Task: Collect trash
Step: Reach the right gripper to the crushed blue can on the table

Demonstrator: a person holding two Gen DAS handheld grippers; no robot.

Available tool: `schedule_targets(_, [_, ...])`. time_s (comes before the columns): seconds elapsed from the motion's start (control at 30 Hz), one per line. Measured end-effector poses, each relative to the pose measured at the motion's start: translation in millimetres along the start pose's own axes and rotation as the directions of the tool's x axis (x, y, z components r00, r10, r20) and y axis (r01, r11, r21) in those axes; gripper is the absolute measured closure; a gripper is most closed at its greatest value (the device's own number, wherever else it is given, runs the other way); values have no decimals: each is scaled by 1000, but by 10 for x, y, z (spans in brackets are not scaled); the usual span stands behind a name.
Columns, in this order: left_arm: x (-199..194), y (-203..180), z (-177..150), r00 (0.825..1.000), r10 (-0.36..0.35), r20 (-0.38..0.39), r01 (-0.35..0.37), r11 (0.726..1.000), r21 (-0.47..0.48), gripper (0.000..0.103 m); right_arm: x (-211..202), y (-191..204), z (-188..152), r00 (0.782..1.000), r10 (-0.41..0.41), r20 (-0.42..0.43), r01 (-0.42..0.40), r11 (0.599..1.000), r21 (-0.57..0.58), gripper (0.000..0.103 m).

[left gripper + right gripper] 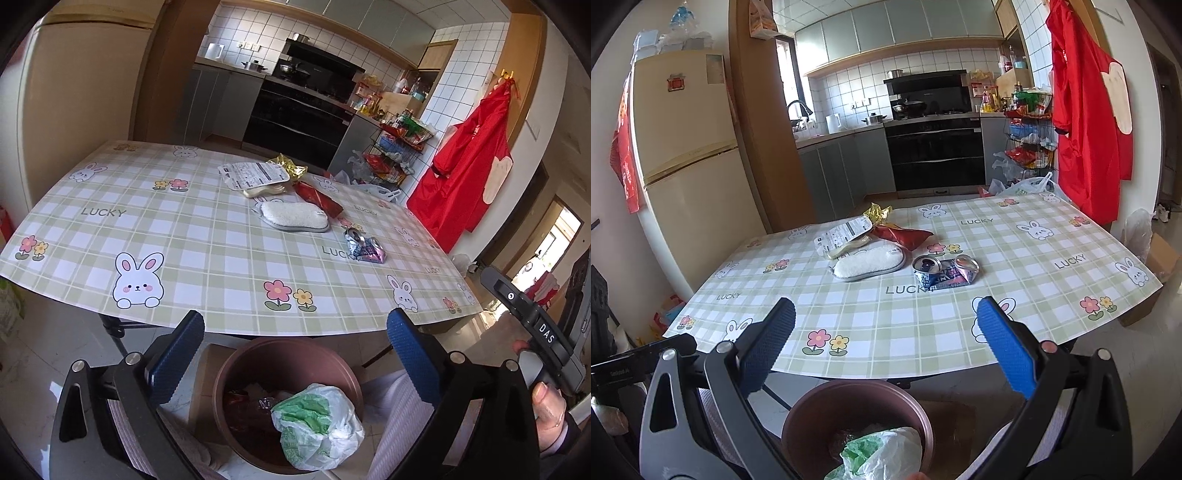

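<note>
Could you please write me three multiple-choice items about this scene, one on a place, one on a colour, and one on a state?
1. Where is the bin?
A. On the table
B. On the floor below the table's near edge
C. Beside the fridge

2. What colour is the apron on the wall?
A. Red
B. Green
C. Blue

3. How is the can on the table?
A. Upright, intact
B. Crushed, lying down
C. Gripped

B: it sits below both grippers.
A: plainly red.
B: dented, on its side, both grippers apart from it.
</note>
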State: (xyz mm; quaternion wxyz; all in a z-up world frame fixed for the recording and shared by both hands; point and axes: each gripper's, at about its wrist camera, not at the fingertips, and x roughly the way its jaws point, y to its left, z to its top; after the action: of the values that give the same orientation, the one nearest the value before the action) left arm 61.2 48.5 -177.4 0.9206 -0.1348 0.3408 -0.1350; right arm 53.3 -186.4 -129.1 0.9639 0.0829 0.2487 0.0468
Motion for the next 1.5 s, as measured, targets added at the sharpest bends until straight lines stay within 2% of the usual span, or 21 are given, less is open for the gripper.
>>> schedule_targets(0.33, [152, 165, 203, 995, 94, 25, -96, 993, 74, 6, 363, -196, 24, 989, -131, -66, 126, 989, -75, 6])
schedule_targets(0.6, [557, 293, 430, 993, 114, -14, -113, 990, 85, 6, 926, -402, 170, 985, -110, -134, 98, 991, -90, 6])
schedule_targets(0.87, [1036, 357, 693, 993, 89, -75, -86, 995, 43, 6, 1518, -488, 307, 977, -76, -200, 54, 992, -110, 6])
schedule_targets(0.93, [1162, 347, 753, 993, 80, -90, -77, 996, 43, 6, 1684, -507, 328, 971, -89, -223, 65, 991, -116, 6])
schedule_targets(1.03, [1352, 341, 846, 991, 71, -113, -66, 997, 50, 6, 1939, -525, 336, 956, -66, -287, 29, 991, -130, 6])
schedule_targets(1.13, [1561, 343, 944, 989, 72, -133, -63, 996, 68, 6, 2177, -507, 320, 938, -118, -326, 55, 979, -196, 6])
schedule_targets(1.17, [1637, 340, 978, 987, 71, -142, -61, 995, 75, 6, 2248, -512, 320, 936, -109, -334, 43, 979, -201, 6])
schedule_targets(1.5, [2250, 297, 1229, 982, 50, -184, -34, 996, 88, 6, 2725, -639, 407, 943, -38, -331, -19, 986, -167, 7])
